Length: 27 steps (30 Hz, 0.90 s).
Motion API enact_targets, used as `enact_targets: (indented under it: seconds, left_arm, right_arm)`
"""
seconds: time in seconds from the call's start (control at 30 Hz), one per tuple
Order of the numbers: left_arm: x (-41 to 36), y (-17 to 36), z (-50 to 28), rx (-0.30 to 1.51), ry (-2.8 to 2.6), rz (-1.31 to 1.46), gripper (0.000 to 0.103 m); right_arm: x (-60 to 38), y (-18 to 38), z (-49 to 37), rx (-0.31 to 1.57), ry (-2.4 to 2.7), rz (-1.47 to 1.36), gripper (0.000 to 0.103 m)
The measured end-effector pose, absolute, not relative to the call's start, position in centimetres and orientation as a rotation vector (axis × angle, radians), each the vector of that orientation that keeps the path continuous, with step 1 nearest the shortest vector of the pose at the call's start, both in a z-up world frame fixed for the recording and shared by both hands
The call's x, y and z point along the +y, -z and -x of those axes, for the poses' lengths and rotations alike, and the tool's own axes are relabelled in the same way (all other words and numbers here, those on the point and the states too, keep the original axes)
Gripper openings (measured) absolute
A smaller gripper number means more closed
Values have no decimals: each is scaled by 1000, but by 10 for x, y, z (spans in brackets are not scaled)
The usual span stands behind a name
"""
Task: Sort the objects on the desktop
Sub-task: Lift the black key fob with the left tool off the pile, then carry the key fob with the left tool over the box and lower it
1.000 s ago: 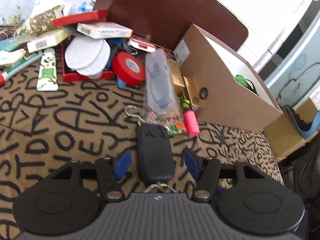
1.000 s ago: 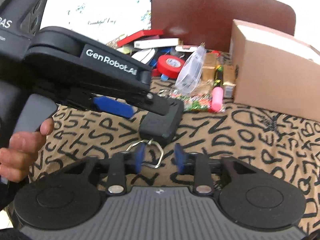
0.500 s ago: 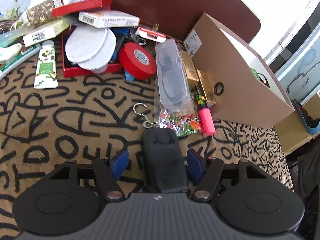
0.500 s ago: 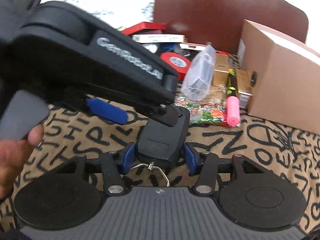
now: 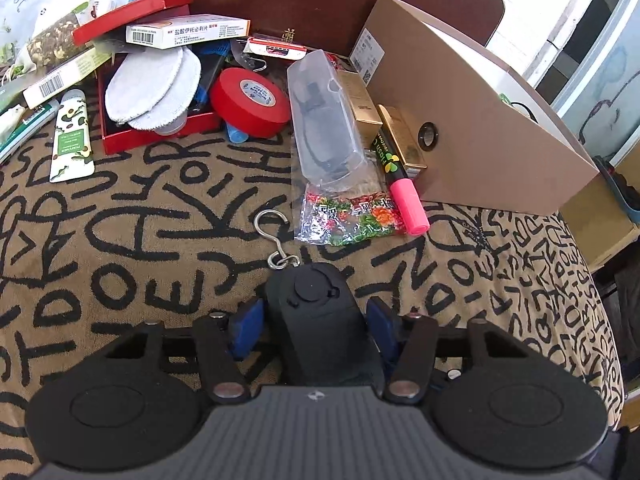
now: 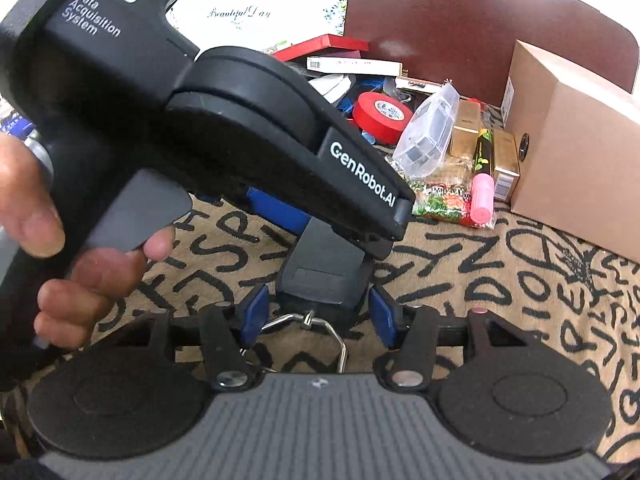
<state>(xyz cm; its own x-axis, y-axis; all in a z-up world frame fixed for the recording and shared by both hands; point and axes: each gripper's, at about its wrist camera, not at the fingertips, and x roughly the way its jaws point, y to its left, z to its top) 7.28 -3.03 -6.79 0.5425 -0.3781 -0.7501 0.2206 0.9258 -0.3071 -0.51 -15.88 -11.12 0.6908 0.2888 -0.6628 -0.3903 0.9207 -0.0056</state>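
1. Between the blue pads of the left gripper (image 5: 314, 320) lies a black hanging scale (image 5: 320, 340), flat on the lettered cloth (image 5: 120, 220). Jaws abt half open and closing. Right pad sits at the scale's flank; by the left pad a thin dark gap seems to remain, so no firm grip yet.
2. Right gripper (image 6: 318, 314) comes at the scale's opposite end, the one w/ the wire loop (image 6: 332, 330). Jaws abt half open, pads either side of that end. Right pad is at the edge, left pad clearly apart. Nothing clamped.
3. Left wrist view only: the scale's round cap and its steel S-hook (image 5: 272, 232), stretched out on the cloth beyond the scale's far end. Also shown past the scale are a red box w/ white pads (image 5: 152, 88) and a green tube (image 5: 72, 140), both far-left of it.
4. Right wrist view only: the left gripper's body from the side, printed w/ a brand name, held by a hand (image 6: 80, 264) w/ a finger on the grey trigger. The wire loop shows just short of the scale's near end.
5. Both views, beyond the scale: pink highlighter (image 5: 410, 208), candy bag (image 5: 348, 220), clear packet (image 5: 324, 128), red tape roll (image 5: 250, 102). Cardboard box (image 5: 480, 128) stands far-right of the scale.
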Motion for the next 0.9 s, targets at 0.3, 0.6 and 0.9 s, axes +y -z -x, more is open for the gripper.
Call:
enact_targets:
  seconds: [0.3,0.6,0.9]
  left_arm:
    - [-42,70,-75,923,350,112,60]
    - [-42,59,-64,905,332,127,59]
    - [-57,-1,-55,757,373,127,57]
  right_arm:
    - [-155,115,4,709,-364,157,56]
    - [-161,107,9,698,-354,107,49]
    - [-178,62,16,561,-328,106,49]
